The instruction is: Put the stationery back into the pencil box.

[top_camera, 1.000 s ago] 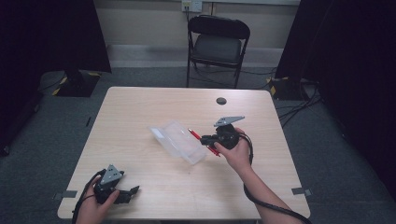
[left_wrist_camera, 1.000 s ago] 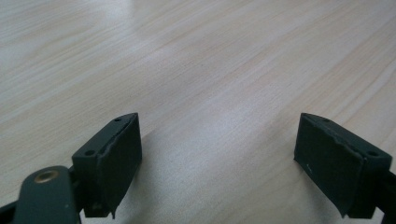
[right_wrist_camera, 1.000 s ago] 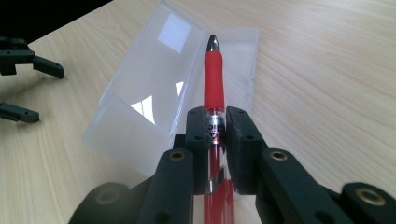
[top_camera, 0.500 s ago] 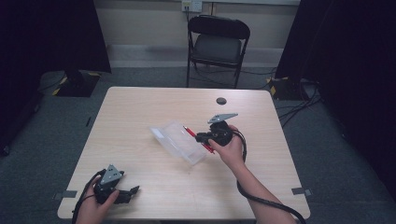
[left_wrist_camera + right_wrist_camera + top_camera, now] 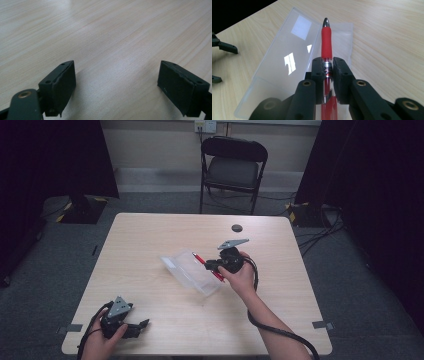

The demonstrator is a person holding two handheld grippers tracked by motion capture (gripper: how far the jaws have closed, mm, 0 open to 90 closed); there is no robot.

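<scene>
A red pen (image 5: 326,42) with a silver tip is clamped between the jaws of my right gripper (image 5: 328,67), its tip pointing out over an open clear plastic case (image 5: 287,62). In the high view the right gripper (image 5: 215,265) holds the red pen (image 5: 200,259) at the right edge of the clear case (image 5: 192,271), mid-table. Resting low at the table's front left corner, my left gripper (image 5: 142,325) has its jaws wide apart with only bare wood between them in the left gripper view (image 5: 116,82).
The light wooden table (image 5: 150,235) has a small black disc (image 5: 237,228) near its far edge. A black folding chair (image 5: 233,167) stands behind the table. Cables (image 5: 320,227) lie on the grey floor to the right.
My right gripper has carried the red pen leftward, from beside the case to over its right edge. The left gripper has stayed in place.
</scene>
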